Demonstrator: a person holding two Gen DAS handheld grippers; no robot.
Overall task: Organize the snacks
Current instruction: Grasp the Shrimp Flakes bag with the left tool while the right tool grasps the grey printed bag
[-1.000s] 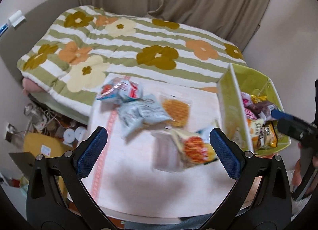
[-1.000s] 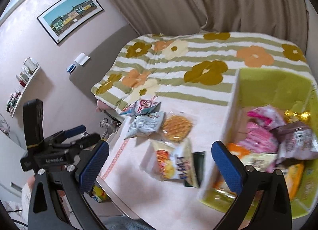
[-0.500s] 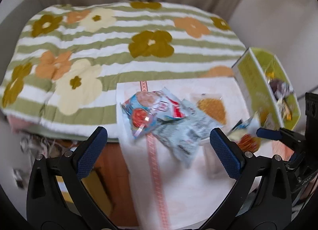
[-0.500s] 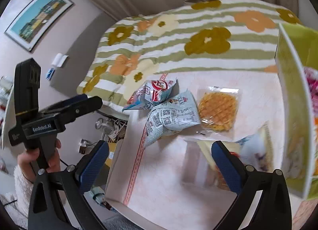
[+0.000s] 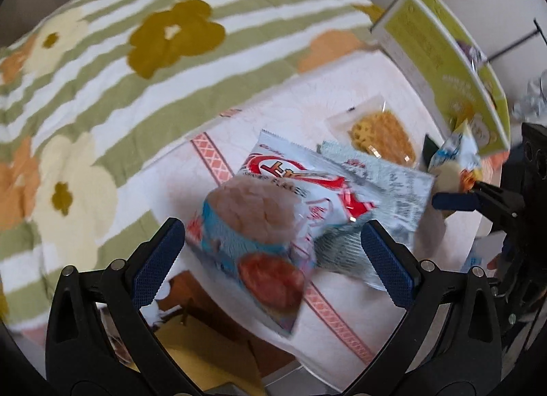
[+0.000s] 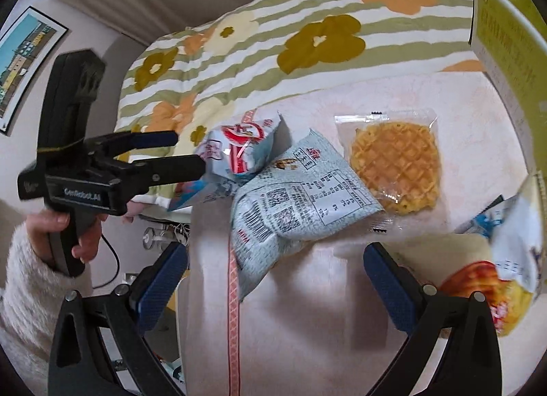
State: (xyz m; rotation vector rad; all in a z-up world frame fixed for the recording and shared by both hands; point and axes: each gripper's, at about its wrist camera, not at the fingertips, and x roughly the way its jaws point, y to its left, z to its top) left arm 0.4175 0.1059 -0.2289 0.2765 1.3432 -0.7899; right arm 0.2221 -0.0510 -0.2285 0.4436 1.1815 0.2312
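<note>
Snacks lie on a white table (image 6: 328, 327). My left gripper (image 5: 273, 259) is open, its fingers either side of a red-and-white snack bag (image 5: 273, 204) at the table's left edge; the same bag (image 6: 239, 149) and the left gripper (image 6: 184, 153) show in the right wrist view. A pale blue bag (image 6: 294, 204) lies beside it, then a wrapped waffle (image 6: 396, 170). My right gripper (image 6: 273, 279) is open above the table, with a yellow chip bag (image 6: 495, 293) just right of its right finger. The green box (image 6: 509, 54) stands at the right.
A bed with a flowered, green-striped cover (image 5: 143, 54) lies behind the table. Clutter and cables sit on the floor below the table's left edge (image 6: 160, 235). A framed picture (image 6: 24, 64) hangs on the left wall.
My left gripper has swung left and down onto the red-and-white bag. My right gripper has moved left and lower, away from the green box toward the snacks on the table.
</note>
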